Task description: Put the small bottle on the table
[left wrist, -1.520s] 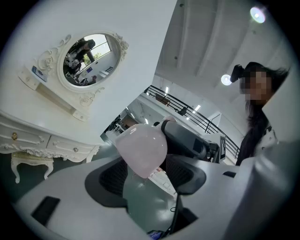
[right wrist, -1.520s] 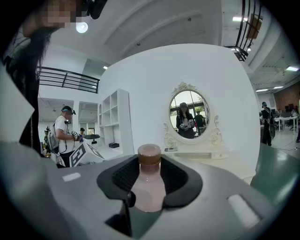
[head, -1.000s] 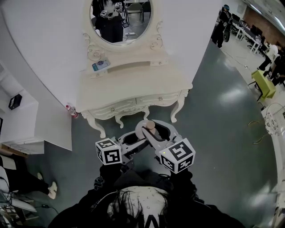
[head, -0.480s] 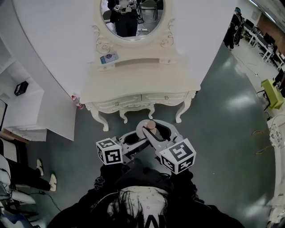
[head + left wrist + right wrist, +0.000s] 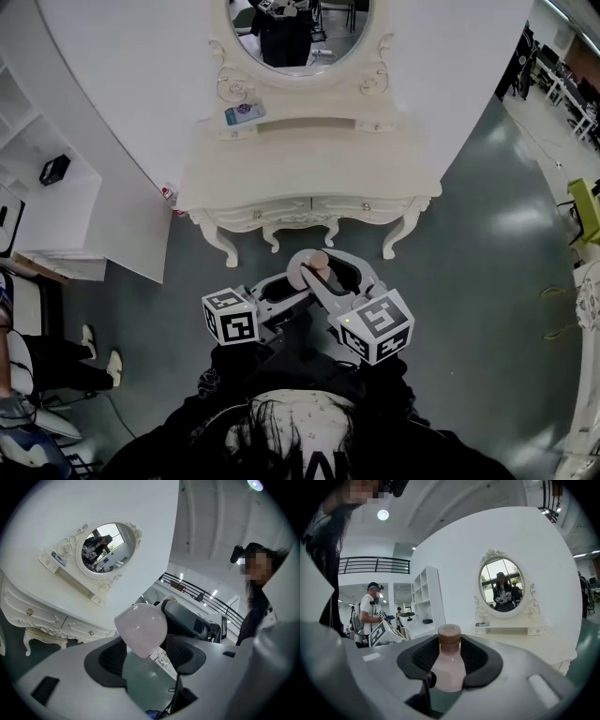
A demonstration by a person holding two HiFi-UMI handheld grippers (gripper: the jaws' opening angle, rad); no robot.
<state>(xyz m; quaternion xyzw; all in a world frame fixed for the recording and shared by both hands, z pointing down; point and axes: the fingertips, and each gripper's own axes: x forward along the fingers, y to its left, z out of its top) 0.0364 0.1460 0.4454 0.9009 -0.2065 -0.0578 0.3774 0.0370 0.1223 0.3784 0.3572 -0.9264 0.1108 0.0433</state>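
Observation:
The small bottle [image 5: 317, 265], pale pink with a tan cap, stands upright between the pads of my right gripper [image 5: 322, 259], which is shut on it. In the right gripper view the bottle [image 5: 449, 667] fills the gap between the black pads, cap uppermost. My left gripper [image 5: 287, 288] reaches in from the left, open, with its fingertips beside the bottle. The left gripper view shows the bottle's rounded base [image 5: 140, 629] hanging over the open gap, with no pad pressing on it. The white dressing table [image 5: 309, 169] stands ahead against the wall, its top bare in the middle.
An oval mirror [image 5: 298, 33] rises behind the table, with a small packet [image 5: 244, 113] on its narrow shelf. A red-capped bottle [image 5: 170, 194] stands on the floor by the table's left leg. White shelving [image 5: 47, 187] is at the left, a yellow-green chair [image 5: 586, 202] far right.
The table and mirror have slid lower and rightward in the head view, nearer to me. Both grippers and the bottle keep the same pose in front of my body.

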